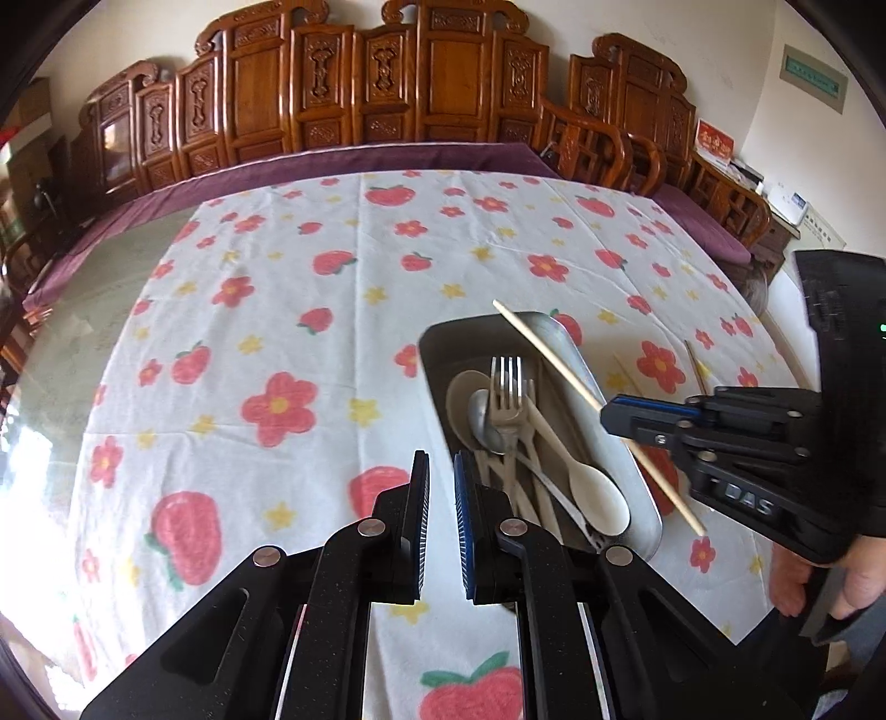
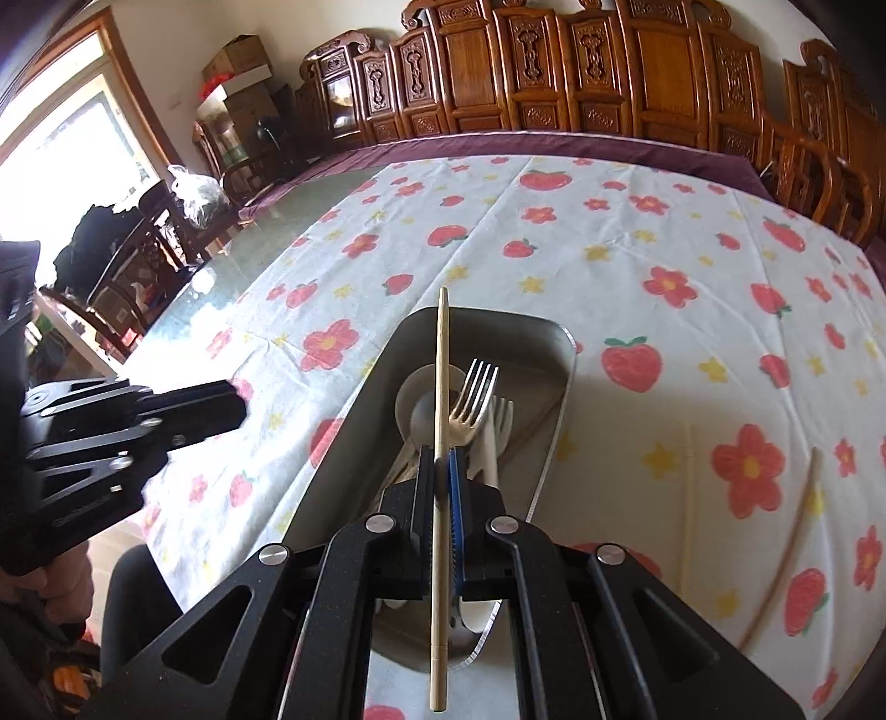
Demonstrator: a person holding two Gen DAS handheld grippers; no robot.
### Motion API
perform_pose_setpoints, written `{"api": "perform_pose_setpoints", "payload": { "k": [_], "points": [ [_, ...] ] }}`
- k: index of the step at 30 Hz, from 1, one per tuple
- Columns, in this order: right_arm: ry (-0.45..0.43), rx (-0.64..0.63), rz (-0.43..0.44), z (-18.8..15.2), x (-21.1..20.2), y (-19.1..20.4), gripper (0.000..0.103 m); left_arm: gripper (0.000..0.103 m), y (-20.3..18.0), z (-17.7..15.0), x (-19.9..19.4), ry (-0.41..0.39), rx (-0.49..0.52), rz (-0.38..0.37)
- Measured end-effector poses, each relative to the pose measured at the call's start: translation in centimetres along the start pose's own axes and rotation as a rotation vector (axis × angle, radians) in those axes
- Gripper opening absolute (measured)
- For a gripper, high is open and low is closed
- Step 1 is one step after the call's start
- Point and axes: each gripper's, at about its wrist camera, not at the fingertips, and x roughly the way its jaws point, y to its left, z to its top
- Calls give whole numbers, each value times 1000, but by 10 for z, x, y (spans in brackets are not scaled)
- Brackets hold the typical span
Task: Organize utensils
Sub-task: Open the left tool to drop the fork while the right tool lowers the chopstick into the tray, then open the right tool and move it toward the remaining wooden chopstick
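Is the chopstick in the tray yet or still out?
Out. The right gripper is shut on the chopstick, holding it above the tray, where forks and spoons already lie.

Carved wood bench (image 1: 387, 94) w/ panelled back runs along a cream wall (image 1: 803, 33) behind the table. Purple cushion (image 1: 332, 160) on its seat. Bright window (image 2: 66, 149) at left, daylight glaring in. Cardboard boxes (image 2: 238, 61) stacked in corner. Dark wood chairs (image 2: 127, 266) below window.
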Motion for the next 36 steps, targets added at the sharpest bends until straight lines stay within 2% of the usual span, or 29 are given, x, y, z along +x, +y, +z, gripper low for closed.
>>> {"api": "perform_pose_setpoints", "payload": {
  "k": [8, 15, 20, 27, 30, 36],
  "points": [
    [26, 31, -14, 1, 27, 9, 6, 8, 18, -5, -22, -32, -40, 21],
    [42, 91, -6, 0, 41, 9, 6, 8, 16, -7, -28, -38, -46, 29],
    [33, 87, 22, 0, 42, 12, 9, 8, 10, -5, -28, -40, -38, 28],
    [-19, 21, 7, -5, 1, 3, 9, 9, -1, -3, -29, -44, -31, 25],
    [-46, -18, -26, -10, -26, -7, 9, 18, -9, -2, -30, -53, -27, 21],
    [-90, -13, -83, -27, -69, -42, 9, 23, -30, 2, -28, -57, 0, 5]
  ]
}}
